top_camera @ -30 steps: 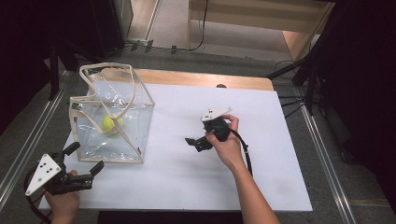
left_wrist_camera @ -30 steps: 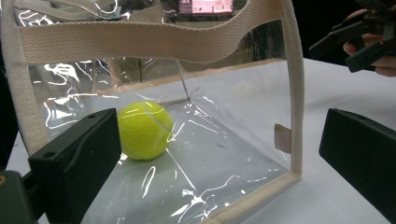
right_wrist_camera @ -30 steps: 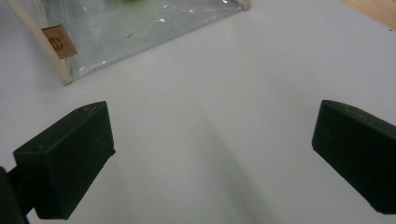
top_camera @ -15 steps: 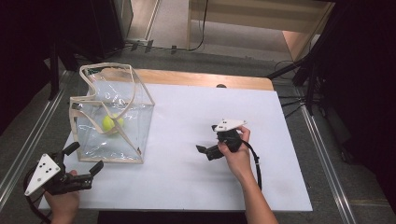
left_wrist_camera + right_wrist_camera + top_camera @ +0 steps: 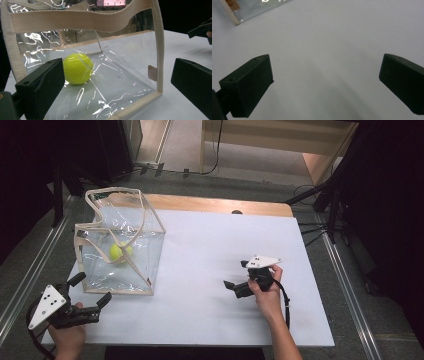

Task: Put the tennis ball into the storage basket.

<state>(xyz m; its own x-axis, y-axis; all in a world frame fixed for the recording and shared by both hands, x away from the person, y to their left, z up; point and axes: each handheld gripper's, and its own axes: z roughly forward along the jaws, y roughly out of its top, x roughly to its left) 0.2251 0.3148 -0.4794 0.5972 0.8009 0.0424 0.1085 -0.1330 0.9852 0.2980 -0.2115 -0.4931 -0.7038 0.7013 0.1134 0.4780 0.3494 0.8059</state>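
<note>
A: Clear bag stands upright on the worktop, yellow ball resting on its floor inside. Thin plastic, I'd judge: light, floppy, slick. Take it by the webbing trim or strap, not the film.

B: And the ball?

A: Fuzzy, light, slightly springy; it should grip easily but roll if nudged.

B: Tools?

A: Left tool sits just beside the bag's near corner, jaws wide apart, holding nothing. Right tool is well apart from the bag, jaws wide, empty, over bare worktop.
</note>
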